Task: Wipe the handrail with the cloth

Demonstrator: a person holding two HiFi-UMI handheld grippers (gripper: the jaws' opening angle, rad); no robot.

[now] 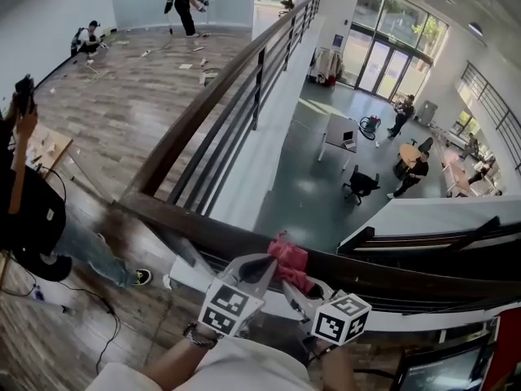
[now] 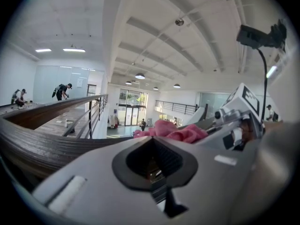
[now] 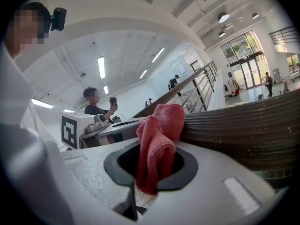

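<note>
The dark wooden handrail [image 1: 407,277] runs across the lower part of the head view and turns away up the left side. A pink cloth [image 1: 289,261] lies bunched on top of it. My right gripper [image 1: 297,287] is shut on the cloth [image 3: 157,146], which sticks up out of the jaws against the handrail [image 3: 243,130]. My left gripper [image 1: 259,263] sits just left of the cloth, over the rail, with its jaws shut and nothing between them. In the left gripper view [image 2: 154,161] the cloth [image 2: 171,131] shows just beyond the jaws, with the handrail [image 2: 42,144] at left.
Beyond the rail is a drop to a lower hall with tables, chairs and people [image 1: 417,173]. A person holding up a phone [image 1: 24,210] stands on the wooden floor at left, and others [image 1: 189,2] work far back. A screen [image 1: 444,373] is at lower right.
</note>
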